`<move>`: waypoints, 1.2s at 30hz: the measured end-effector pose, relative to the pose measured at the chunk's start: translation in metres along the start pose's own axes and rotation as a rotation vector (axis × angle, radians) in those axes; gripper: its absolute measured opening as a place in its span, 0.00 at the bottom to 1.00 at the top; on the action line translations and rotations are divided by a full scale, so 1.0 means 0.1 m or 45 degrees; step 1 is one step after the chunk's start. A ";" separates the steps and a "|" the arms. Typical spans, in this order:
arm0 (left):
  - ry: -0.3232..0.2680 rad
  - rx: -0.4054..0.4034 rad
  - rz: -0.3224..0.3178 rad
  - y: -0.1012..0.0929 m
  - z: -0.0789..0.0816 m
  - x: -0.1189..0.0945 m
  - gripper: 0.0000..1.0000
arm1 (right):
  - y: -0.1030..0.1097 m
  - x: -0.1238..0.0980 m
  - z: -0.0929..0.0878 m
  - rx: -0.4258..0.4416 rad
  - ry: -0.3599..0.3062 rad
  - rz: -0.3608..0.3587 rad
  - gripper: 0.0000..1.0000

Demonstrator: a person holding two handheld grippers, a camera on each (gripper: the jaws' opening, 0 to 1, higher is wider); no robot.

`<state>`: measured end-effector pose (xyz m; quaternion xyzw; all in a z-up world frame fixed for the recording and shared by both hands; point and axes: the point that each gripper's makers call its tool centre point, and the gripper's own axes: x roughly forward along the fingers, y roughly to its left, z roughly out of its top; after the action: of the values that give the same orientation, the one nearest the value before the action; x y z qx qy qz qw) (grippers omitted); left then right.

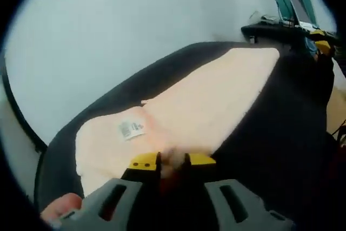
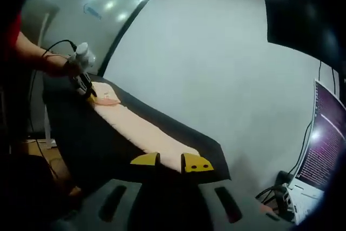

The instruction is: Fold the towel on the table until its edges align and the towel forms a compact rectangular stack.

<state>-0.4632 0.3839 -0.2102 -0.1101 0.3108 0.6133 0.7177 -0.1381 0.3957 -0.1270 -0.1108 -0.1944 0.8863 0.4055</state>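
Two grippers are working one towel (image 1: 205,101), which is lying as a long pale strip on the black table (image 1: 281,133). Left gripper (image 1: 173,160) is pinching the near end, cloth bunching between its yellow-tipped jaws; a white label (image 1: 131,129) is facing up close by. Right gripper (image 2: 170,162) is nipping the opposite end. Long axis is running straight from one gripper to the other. Cloth is looking soft, limp and light, likely sagging if lifted from one point, so end corners are seeming the best holds
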 end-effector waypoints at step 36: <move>-0.201 0.443 -0.008 0.77 0.13 0.24 0.62 | 0.37 0.30 -0.02 -0.002 0.089 0.076 0.13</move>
<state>-0.5308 0.4269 -0.1970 0.0630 0.3545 0.5548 0.7500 -0.1818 0.3966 -0.1463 -0.1478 -0.1772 0.8934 0.3854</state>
